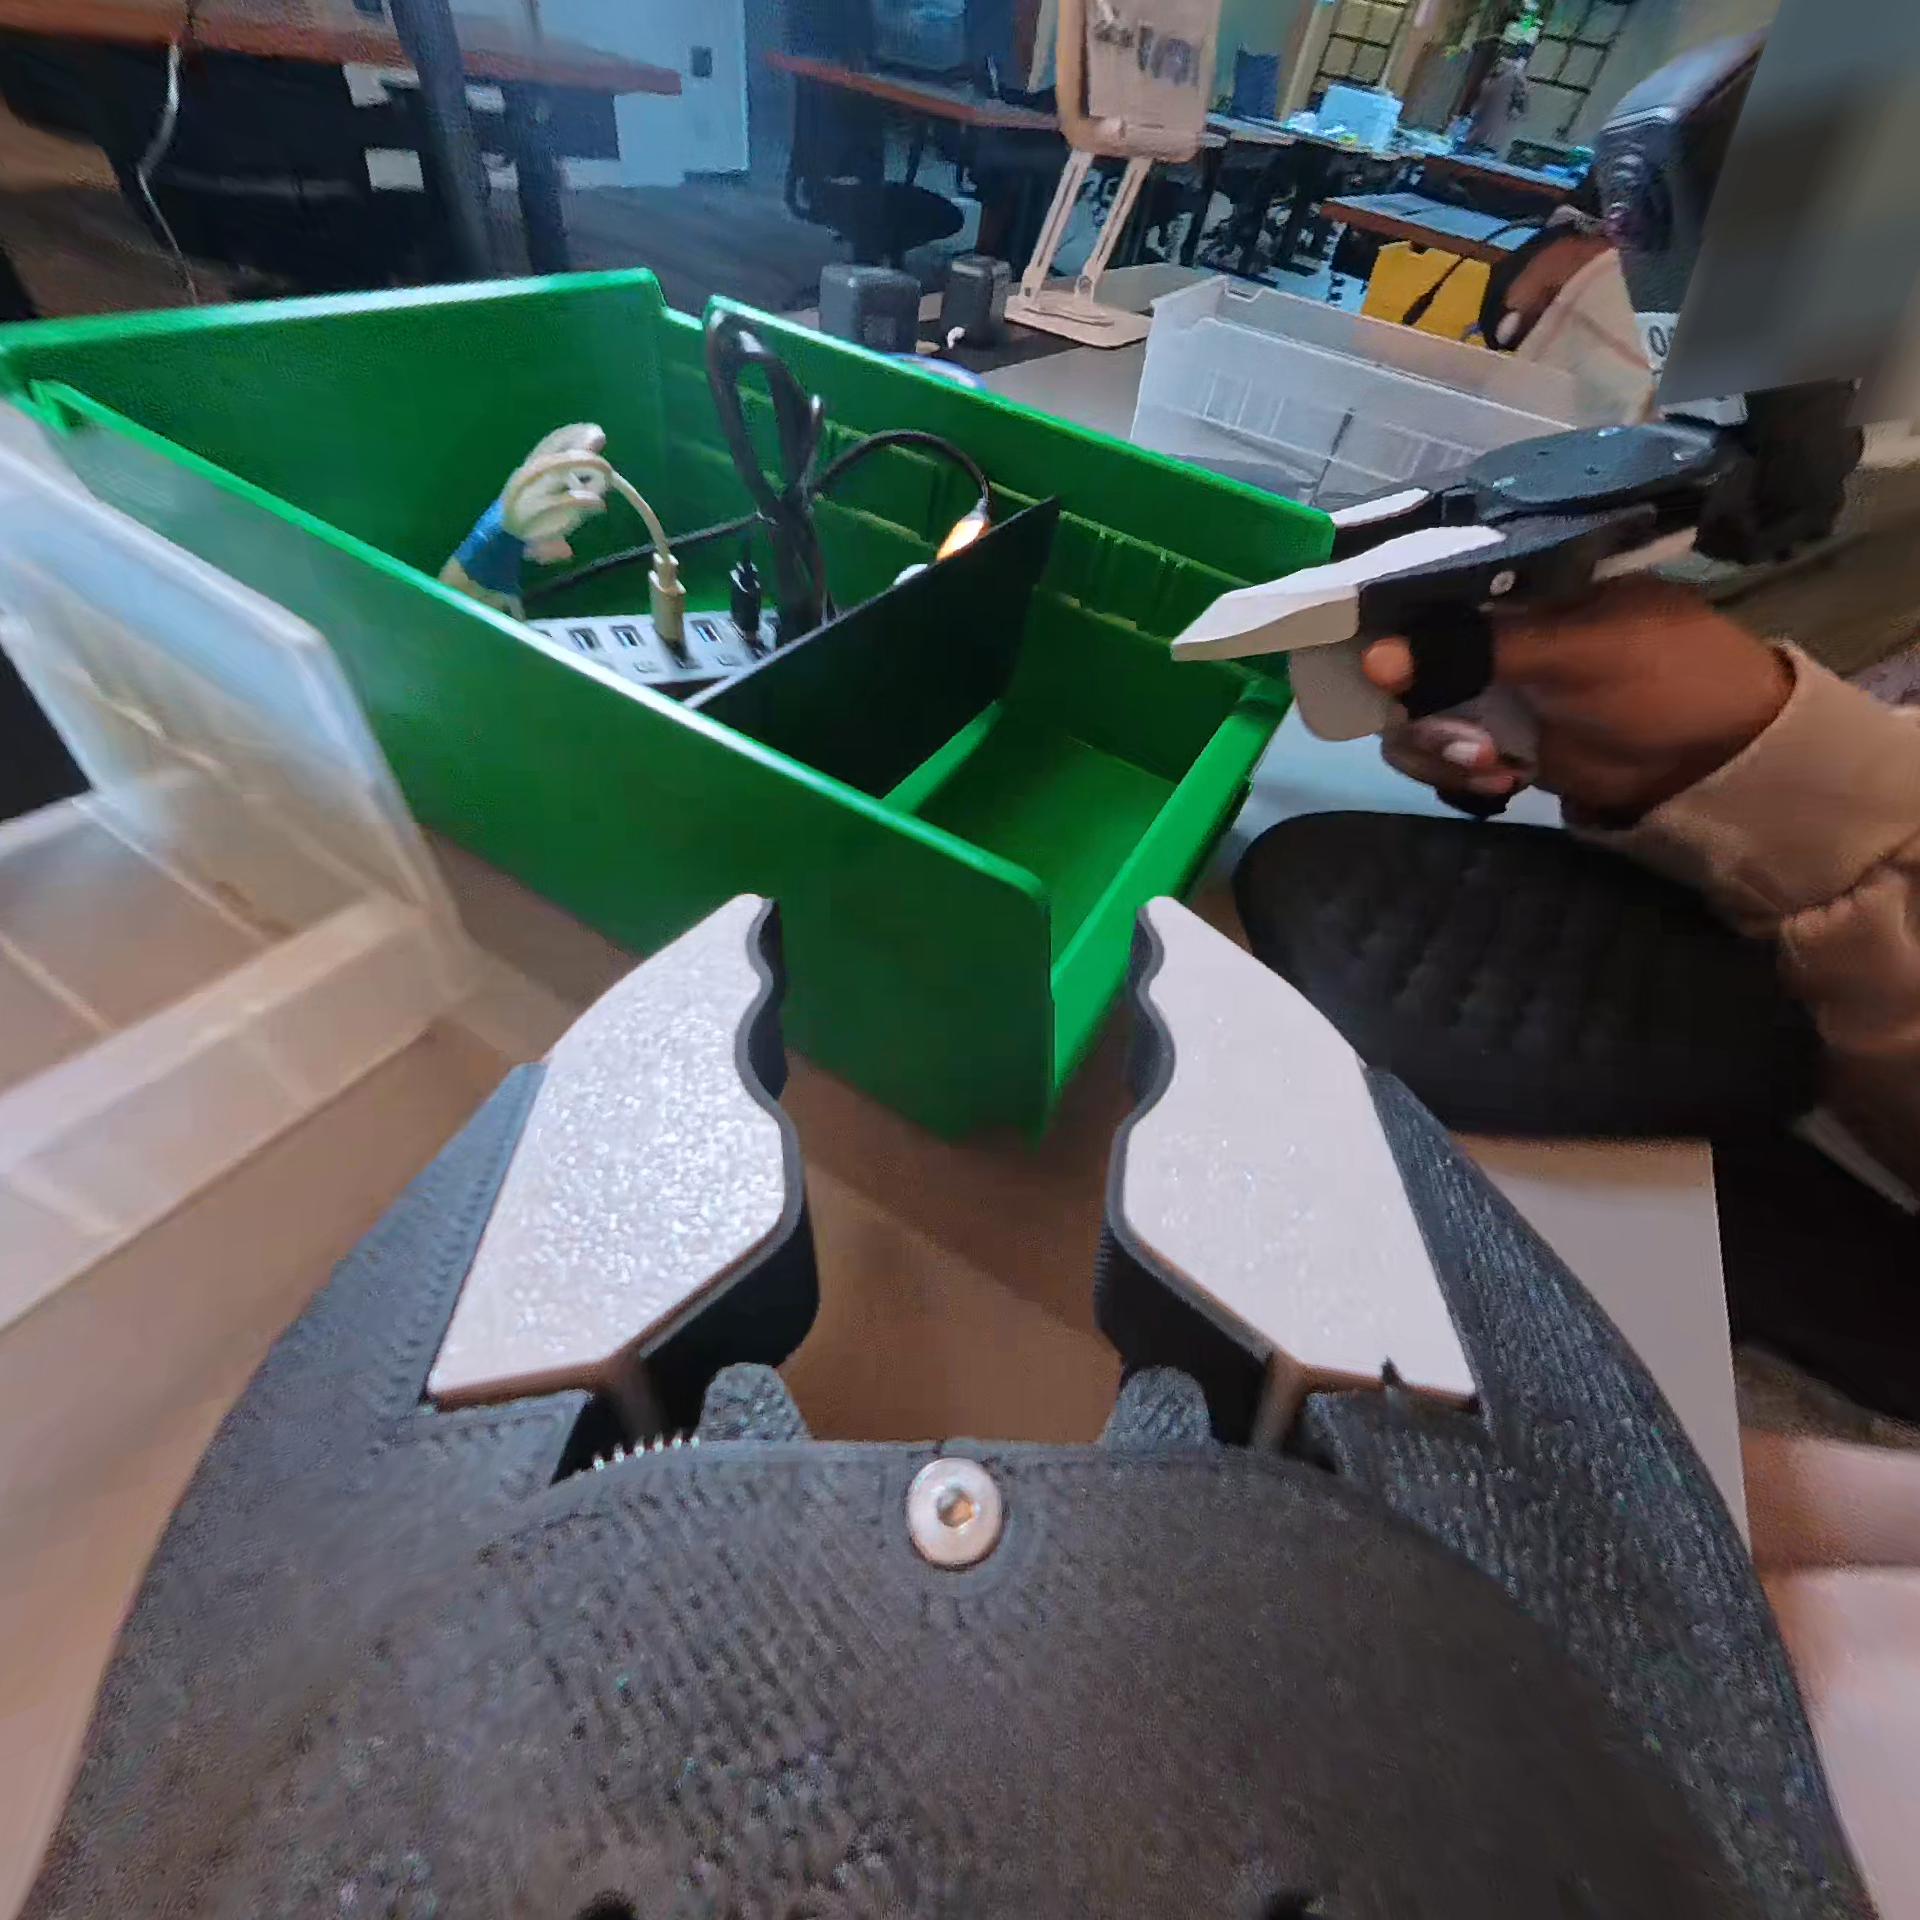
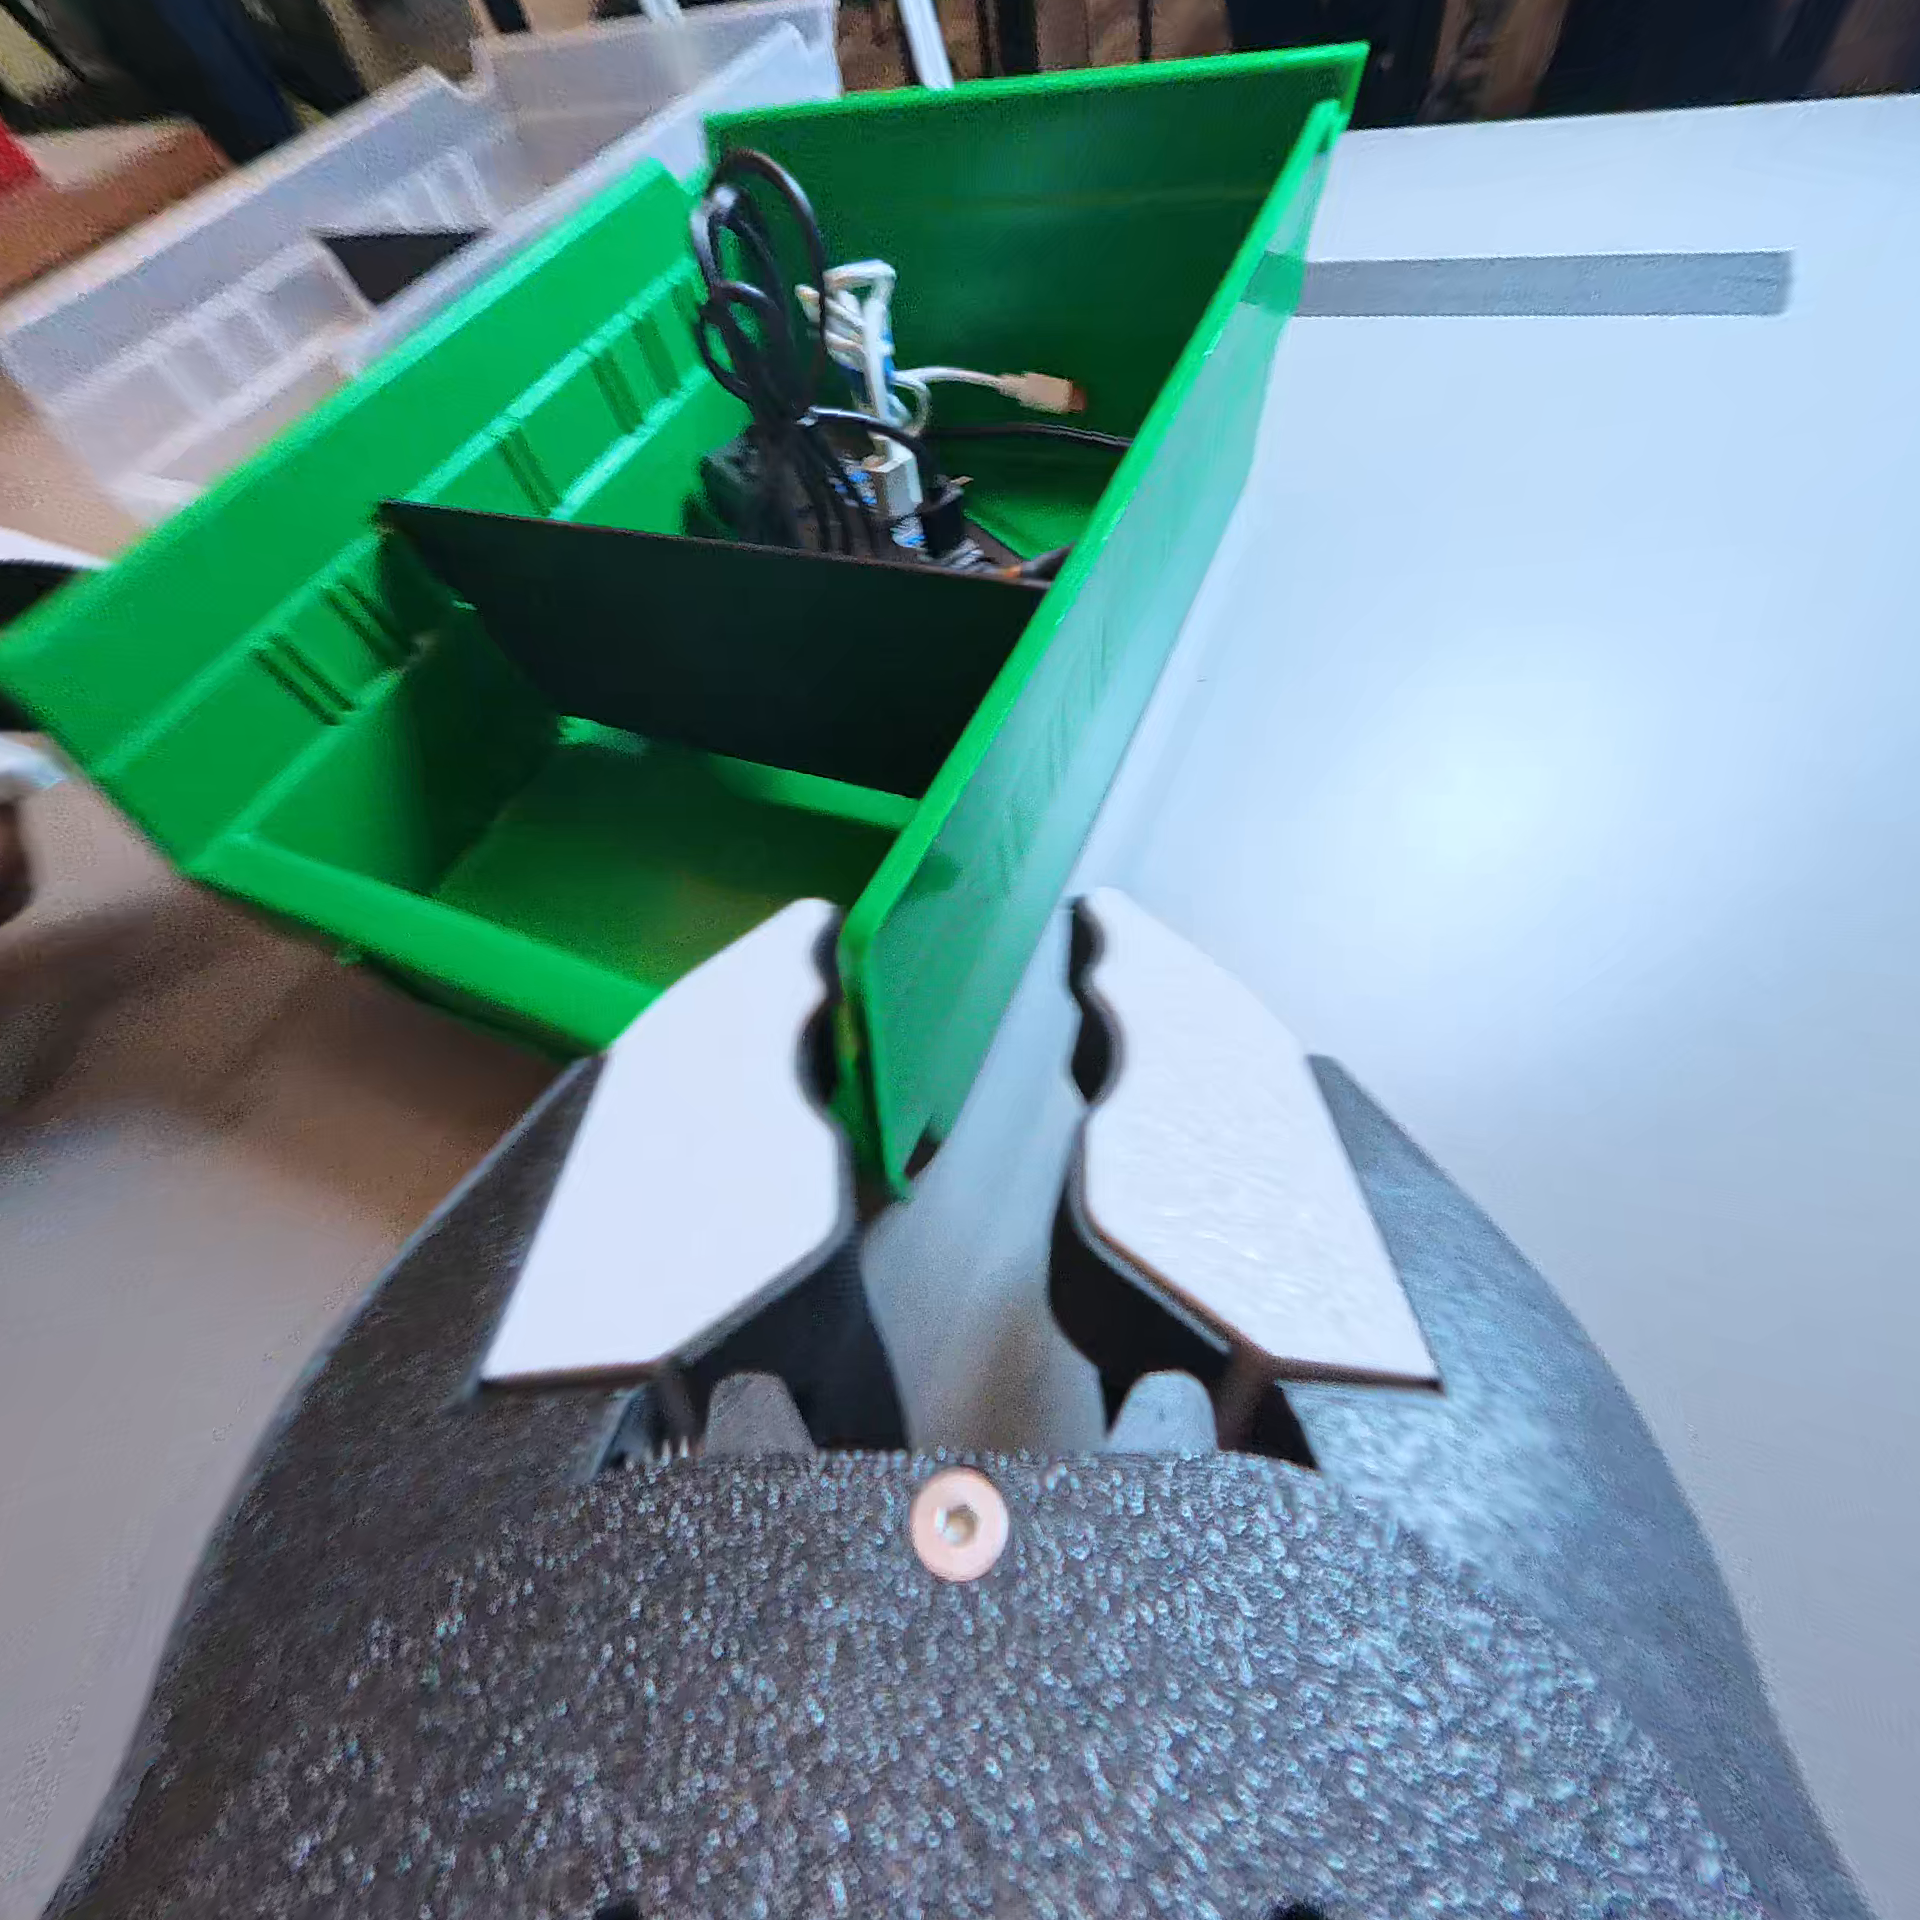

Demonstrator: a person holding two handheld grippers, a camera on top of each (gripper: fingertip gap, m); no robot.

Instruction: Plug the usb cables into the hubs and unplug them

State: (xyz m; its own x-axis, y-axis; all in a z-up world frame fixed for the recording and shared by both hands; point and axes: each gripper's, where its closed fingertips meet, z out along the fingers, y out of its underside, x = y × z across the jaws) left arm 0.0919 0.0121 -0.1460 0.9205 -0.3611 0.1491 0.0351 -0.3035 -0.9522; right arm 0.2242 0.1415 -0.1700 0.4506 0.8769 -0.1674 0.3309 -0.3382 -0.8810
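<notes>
The left wrist view looks forward past its own fingers point(image 1: 686, 1122) from just off a near corner of the green bin point(image 1: 623, 790), facing along it toward a far room of desks. The right wrist view sits closer still, at the bin's point(image 2: 987, 883) other near corner, low, with its side wall running away between the fingers point(image 2: 686, 1164). Both views share the bin, its black divider point(image 1: 894, 665) point(image 2: 727, 644) and the cables point(image 1: 769, 468) point(image 2: 748, 343) beyond it.
</notes>
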